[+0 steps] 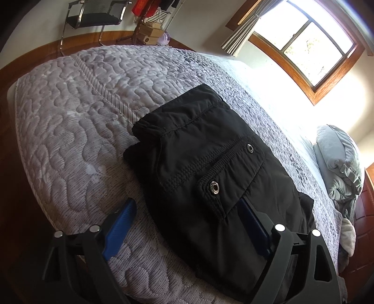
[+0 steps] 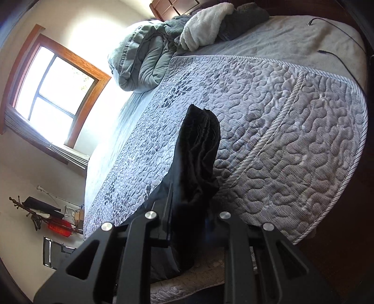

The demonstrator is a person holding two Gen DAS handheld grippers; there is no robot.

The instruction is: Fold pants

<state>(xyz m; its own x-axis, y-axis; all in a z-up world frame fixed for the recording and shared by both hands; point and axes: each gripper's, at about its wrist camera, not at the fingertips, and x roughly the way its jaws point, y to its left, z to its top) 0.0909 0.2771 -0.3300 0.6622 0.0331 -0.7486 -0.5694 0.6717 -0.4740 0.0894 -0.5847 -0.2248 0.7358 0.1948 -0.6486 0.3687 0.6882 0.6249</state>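
Black pants (image 1: 210, 152) lie folded on the quilted bedspread (image 1: 81, 117), pocket side up, with two metal snaps showing. My left gripper (image 1: 187, 215) hovers open over their near end. Its left blue pad (image 1: 121, 224) is above the quilt and its right blue pad (image 1: 252, 222) is above the cloth, touching nothing. In the right wrist view a thick bunch of the black pants (image 2: 198, 152) stands up between the fingers of my right gripper (image 2: 191, 198), which is shut on it. The cloth hides the fingertips.
A bundled grey duvet (image 2: 140, 60) and a white fleece blanket (image 2: 205, 25) are piled at the head of the bed. A black cable (image 2: 339, 53) lies on the sheet. A chair (image 1: 93, 14), a window (image 1: 311, 46) and a clothes rack (image 2: 56, 224) stand beyond the bed's edges.
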